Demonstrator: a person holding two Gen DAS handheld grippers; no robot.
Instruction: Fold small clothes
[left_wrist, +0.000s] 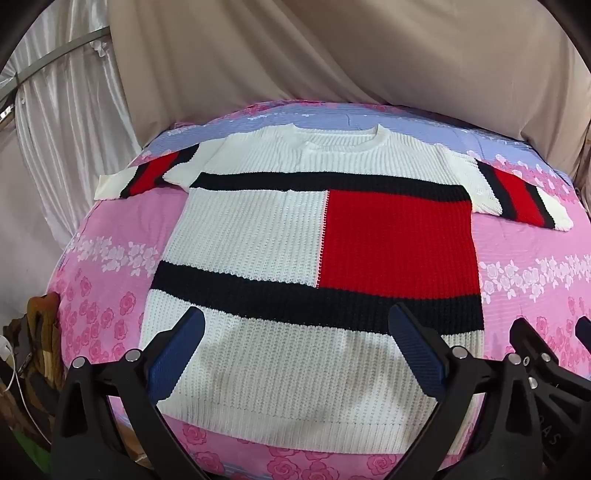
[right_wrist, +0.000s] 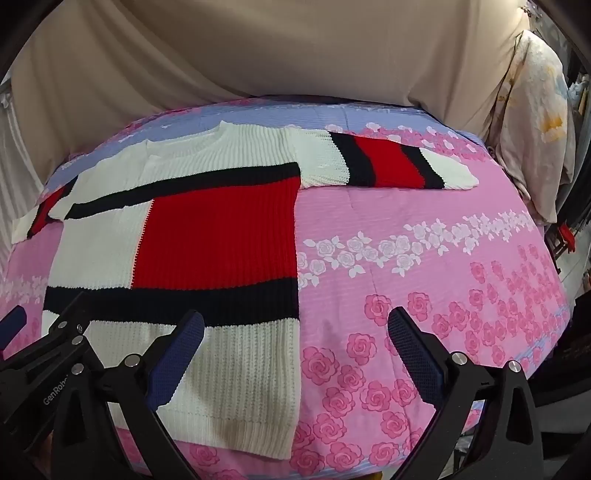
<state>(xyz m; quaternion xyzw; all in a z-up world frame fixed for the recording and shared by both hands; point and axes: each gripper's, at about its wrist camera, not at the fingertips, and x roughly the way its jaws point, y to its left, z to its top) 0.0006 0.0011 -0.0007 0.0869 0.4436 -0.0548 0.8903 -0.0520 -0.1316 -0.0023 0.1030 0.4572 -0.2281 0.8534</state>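
Note:
A small knit sweater (left_wrist: 258, 236), white with black bands and a red block, lies flat and face up on the bed, both short sleeves spread out. It also shows in the right wrist view (right_wrist: 207, 236). My left gripper (left_wrist: 297, 321) is open and empty, hovering over the sweater's lower white hem band. My right gripper (right_wrist: 295, 325) is open and empty, above the sweater's lower right edge, with one finger over the knit and one over the bedsheet. The right gripper also shows at the right edge of the left wrist view (left_wrist: 550, 328).
A pink and lilac rose-print bedsheet (right_wrist: 424, 258) covers the bed. Beige drapes (left_wrist: 332, 55) hang behind. A pale floral pillow (right_wrist: 535, 122) stands at the far right. Brown clutter and a white cable (left_wrist: 33, 350) sit off the bed's left side.

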